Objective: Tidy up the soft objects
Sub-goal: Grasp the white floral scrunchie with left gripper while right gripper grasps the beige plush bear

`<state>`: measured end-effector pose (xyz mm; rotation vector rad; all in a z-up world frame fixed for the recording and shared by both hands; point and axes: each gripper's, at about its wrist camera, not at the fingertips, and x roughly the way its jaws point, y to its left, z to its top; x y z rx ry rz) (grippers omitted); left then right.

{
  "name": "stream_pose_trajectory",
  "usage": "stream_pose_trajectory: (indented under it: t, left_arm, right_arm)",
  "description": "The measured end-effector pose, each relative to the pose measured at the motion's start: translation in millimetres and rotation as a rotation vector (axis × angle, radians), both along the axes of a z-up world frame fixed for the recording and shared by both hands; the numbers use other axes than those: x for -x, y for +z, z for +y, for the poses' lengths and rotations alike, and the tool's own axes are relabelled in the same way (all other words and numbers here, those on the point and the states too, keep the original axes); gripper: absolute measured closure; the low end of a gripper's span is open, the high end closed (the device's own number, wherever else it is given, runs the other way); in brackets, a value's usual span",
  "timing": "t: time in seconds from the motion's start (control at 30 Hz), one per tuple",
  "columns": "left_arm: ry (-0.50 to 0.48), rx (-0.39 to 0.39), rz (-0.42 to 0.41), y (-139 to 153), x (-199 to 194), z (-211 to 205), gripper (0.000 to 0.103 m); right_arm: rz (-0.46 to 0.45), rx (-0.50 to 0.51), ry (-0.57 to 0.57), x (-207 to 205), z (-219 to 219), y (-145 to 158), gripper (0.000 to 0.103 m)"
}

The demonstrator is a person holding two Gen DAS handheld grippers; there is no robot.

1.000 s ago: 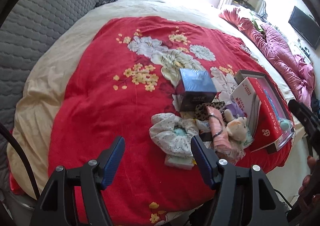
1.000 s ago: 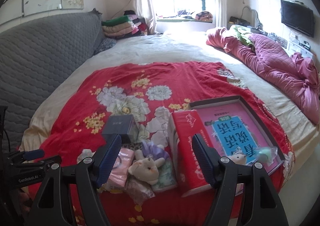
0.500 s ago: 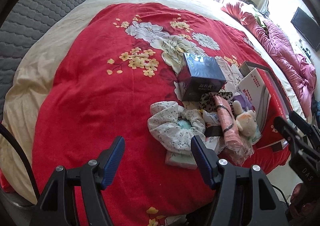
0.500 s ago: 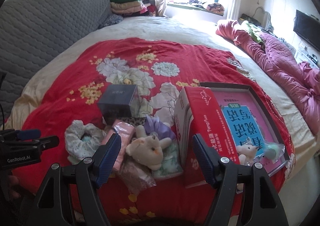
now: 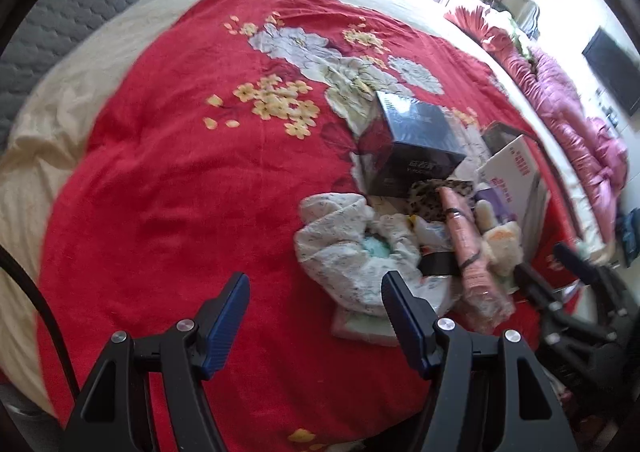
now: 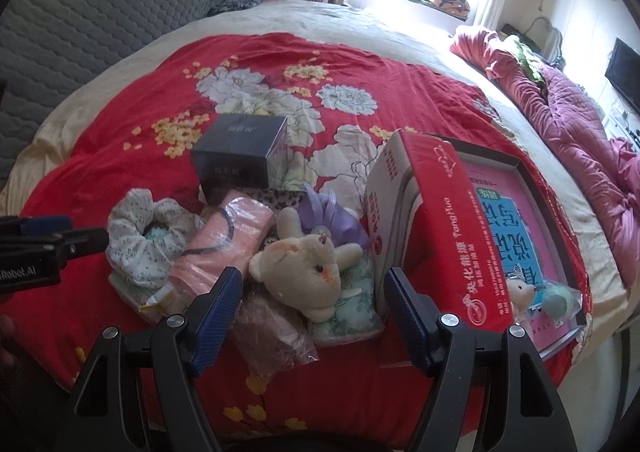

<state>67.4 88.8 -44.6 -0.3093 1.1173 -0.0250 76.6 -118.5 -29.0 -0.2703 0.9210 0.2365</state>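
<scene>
Left wrist view: the left gripper point(image 5: 314, 318) hangs over the red floral blanket point(image 5: 180, 179) with its jaws spread wide and nothing between them. Just beyond its right finger lies the heap of soft things. Nearest is a white floral cloth point(image 5: 344, 248) bunched into a ring, with something pale green in its hollow. To its right a pink wrapped roll point(image 5: 466, 240) with a dark hair band around it lies along the heap, and a cream teddy bear point(image 5: 500, 244) sits against the roll's right side. A leopard-print piece point(image 5: 430, 197) shows at the far end of the roll, touching a dark blue box point(image 5: 416, 143) that stands behind the heap.

Right wrist view: the right gripper point(image 6: 314, 314) is also wide open and holds nothing. The teddy bear point(image 6: 304, 268) lies between its fingers in the picture, beyond the tips, on a green-patterned packet point(image 6: 352, 312). A lilac bundle point(image 6: 334, 217) sits just behind the bear. A crinkled clear bag point(image 6: 272, 328) of something brownish lies in front, near the left finger. Right of the heap a red carton point(image 6: 444, 236) leans up on its edge, beside a dark-framed tray point(image 6: 524, 179) that holds a pink book, a small white bear point(image 6: 518, 294) and a mint-green ball point(image 6: 554, 302). The left gripper point(image 6: 60, 240) shows at the left edge, close to the floral cloth point(image 6: 140, 244).
</scene>
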Motion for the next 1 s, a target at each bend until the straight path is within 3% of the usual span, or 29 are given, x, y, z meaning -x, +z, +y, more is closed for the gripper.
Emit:
stream_pose_trajectory:
  t: [0.07, 0.4, 0.7, 0.77, 0.83, 1.0]
  left_arm:
    - [0.005, 0.031, 0.008, -4.4, -1.8, 1.5, 0.035]
    - [0.042, 0.024, 0.035, -17.7, -15.3, 4.8, 0.035]
    - [0.049, 0.045, 0.049, -28.3, -25.3, 2.8, 0.035]
    - [0.052, 0.046, 0.055, -30.9, -26.3, 2.5, 0.035]
    - [0.055, 0.055, 0.057, -33.5, -28.6, 3.3, 0.035]
    - [0.064, 0.083, 0.046, -36.9, -31.4, 4.7, 0.037]
  right_arm:
    - [-0.006, 0.031, 0.014, -0.3, 4.5, -4.3, 0.029]
    - [0.018, 0.054, 0.012, -17.6, 6.9, -22.2, 0.029]
    - [0.04, 0.01, 0.005, -32.4, 3.2, -29.2, 0.028]
    - [0.044, 0.009, 0.006, -34.0, 3.8, -31.6, 0.032]
    - [0.039, 0.004, 0.008, -33.7, 4.5, -32.1, 0.05]
    - [0.066, -0.049, 0.009, -34.2, 0.8, -35.5, 0.054]
